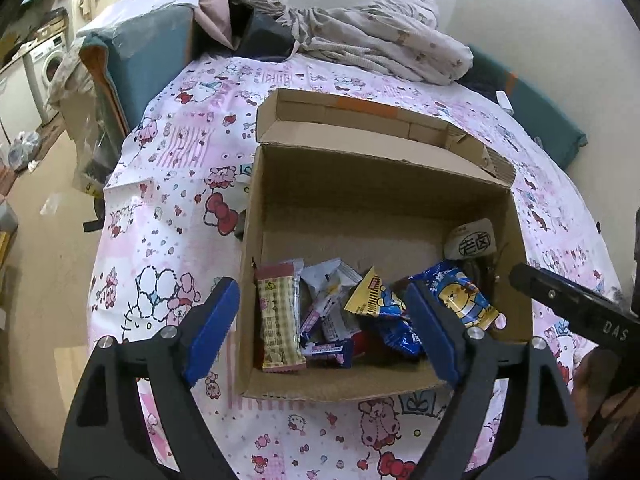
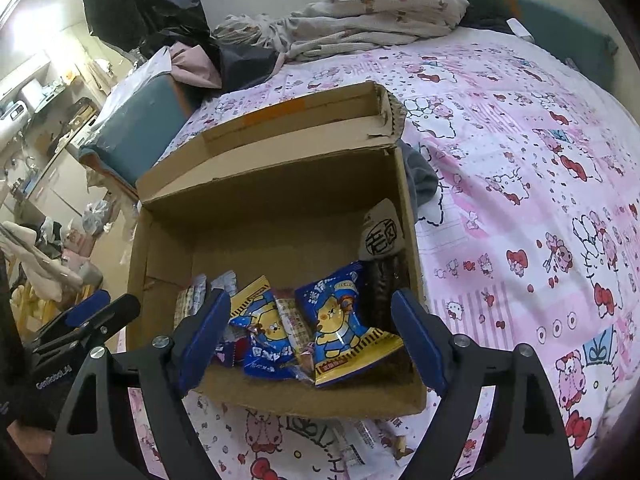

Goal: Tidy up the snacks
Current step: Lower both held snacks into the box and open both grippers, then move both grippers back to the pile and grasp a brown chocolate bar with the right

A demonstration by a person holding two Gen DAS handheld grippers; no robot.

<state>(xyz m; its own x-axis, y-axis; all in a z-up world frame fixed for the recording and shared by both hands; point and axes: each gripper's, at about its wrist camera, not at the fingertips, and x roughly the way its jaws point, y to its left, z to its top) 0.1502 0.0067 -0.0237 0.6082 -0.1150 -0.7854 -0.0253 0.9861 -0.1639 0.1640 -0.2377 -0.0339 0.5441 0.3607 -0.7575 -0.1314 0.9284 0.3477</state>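
Cardboard box (image 1: 376,200) sits open on a pink cartoon-print sheet (image 1: 168,184), its lid flap (image 1: 352,116) folded back toward the far side. Snack packets lie heaped along the near inside wall: a beige checked wafer pack (image 1: 278,320) at the left, white and purple wrappers (image 1: 326,308) beside it, and two blue-and-yellow bear-print packets (image 2: 340,324) toward the right. One white pouch with black characters (image 2: 380,232) leans upright in the far right corner of the box. Left gripper (image 1: 324,332) hovers over the near half of the box with its blue-padded fingers (image 1: 212,324) spread wide, nothing between them. Right gripper (image 2: 316,336) is positioned likewise above the near edge, fingers apart and empty; its black body enters the left wrist view from the right. One further packet (image 2: 360,440) lies on the sheet just outside the near wall of the box. Rumpled bedding (image 1: 380,36) lies piled beyond the box.
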